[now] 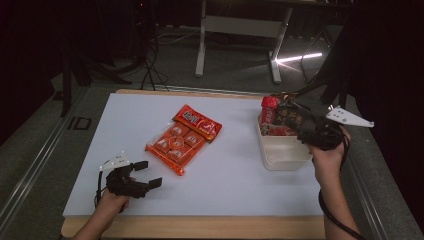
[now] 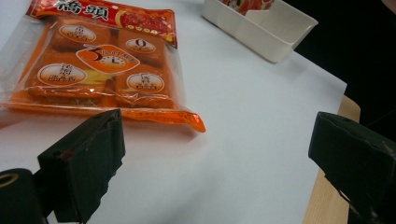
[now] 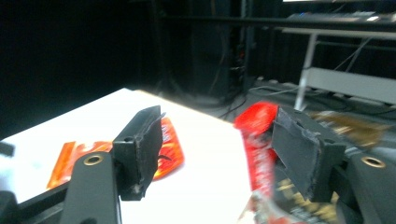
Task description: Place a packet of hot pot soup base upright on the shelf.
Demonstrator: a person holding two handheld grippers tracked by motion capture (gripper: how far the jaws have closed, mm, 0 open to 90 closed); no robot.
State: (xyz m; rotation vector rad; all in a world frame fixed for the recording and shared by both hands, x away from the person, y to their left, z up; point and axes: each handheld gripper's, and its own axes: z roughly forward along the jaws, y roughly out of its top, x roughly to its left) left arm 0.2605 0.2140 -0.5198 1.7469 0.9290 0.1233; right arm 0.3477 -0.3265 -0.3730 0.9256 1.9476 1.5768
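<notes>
An orange multi-pack of snacks (image 1: 176,144) (image 2: 100,65) lies mid-table, and a red packet (image 1: 199,123) overlaps its far end. My left gripper (image 1: 150,173) (image 2: 219,135) rests low near the front left, open and empty, pointing toward the orange pack. At the right stands a white bin (image 1: 282,155) (image 2: 252,32) with packets at its far end, a red one (image 1: 270,107) (image 3: 254,121) upright among them. My right gripper (image 1: 295,122) (image 3: 217,135) hovers over that end of the bin. Its jaws stand apart with nothing pressed between them, and the red packet is just beyond the right jaw.
The white tabletop (image 1: 235,175) has a wooden front edge (image 1: 200,227). Beyond the far edge the floor is dark, with a desk frame (image 1: 240,30) and cables. The near half of the bin holds nothing.
</notes>
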